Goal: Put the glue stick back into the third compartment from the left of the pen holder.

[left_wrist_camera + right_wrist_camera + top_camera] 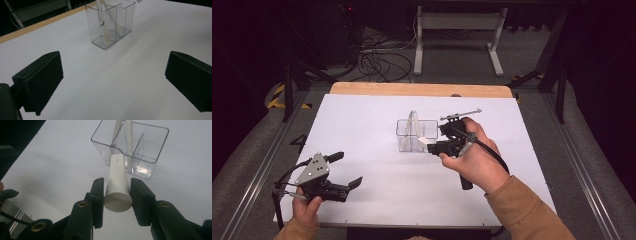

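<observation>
Two fingers of the right gripper (117, 195) are clamped on a white handle (117, 185), lower centre; left gripper (112, 82) is held wide.

Right claw (117, 195) clamps white handle (117, 186); tip inside clear organizer (150, 157).

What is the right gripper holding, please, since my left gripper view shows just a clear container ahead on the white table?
Observer: The right gripper has its jaws closed on the wide end of a white tapered handle.
Operator: Where does that handle point?
Observer: Its narrow end reaches the near rim of the clear divided organizer, seen in the right gripper view.
Operator: Is my left gripper near it?
Observer: No; in the high view the left gripper sits open at the table's near left corner, well apart from the organizer.
</observation>
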{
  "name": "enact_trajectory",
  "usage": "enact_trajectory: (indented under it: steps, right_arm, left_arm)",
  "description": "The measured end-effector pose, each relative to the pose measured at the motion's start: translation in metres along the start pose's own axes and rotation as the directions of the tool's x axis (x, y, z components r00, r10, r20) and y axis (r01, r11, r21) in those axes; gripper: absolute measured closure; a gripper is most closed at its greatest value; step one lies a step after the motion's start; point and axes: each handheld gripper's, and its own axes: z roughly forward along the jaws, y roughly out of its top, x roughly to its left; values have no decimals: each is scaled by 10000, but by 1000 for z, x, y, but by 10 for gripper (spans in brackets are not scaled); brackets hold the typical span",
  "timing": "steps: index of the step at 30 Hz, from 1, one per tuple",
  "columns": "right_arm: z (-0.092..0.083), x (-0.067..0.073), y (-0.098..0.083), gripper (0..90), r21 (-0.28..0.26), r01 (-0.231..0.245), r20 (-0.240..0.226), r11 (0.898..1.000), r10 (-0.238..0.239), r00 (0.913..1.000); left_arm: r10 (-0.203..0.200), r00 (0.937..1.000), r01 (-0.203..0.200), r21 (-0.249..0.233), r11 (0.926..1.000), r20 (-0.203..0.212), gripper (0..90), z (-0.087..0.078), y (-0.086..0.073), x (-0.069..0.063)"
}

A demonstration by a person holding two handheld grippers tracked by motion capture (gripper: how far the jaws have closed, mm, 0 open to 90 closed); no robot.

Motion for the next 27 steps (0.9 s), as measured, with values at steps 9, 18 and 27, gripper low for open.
enact_trajectory:
  steps: [9, 18, 27]
  right_arm:
    - [6, -3, 13, 653, 126, -217, 363, 9997, 213, 9991]
    - [12, -14, 27, 653, 63, -548, 591, 9985, 544, 9968]
    - [18, -18, 35, 653, 46, -756, 804, 9971, 750, 9939]
  left_arm:
    - [-39, 10000, 39, 11, 10000, 16, 22, 0, 0, 0]
    - [-12, 10000, 12, 9, 10000, -5, 22, 0, 0, 0]
    - [-14, 10000, 14, 6, 10000, -14, 22, 0, 0, 0]
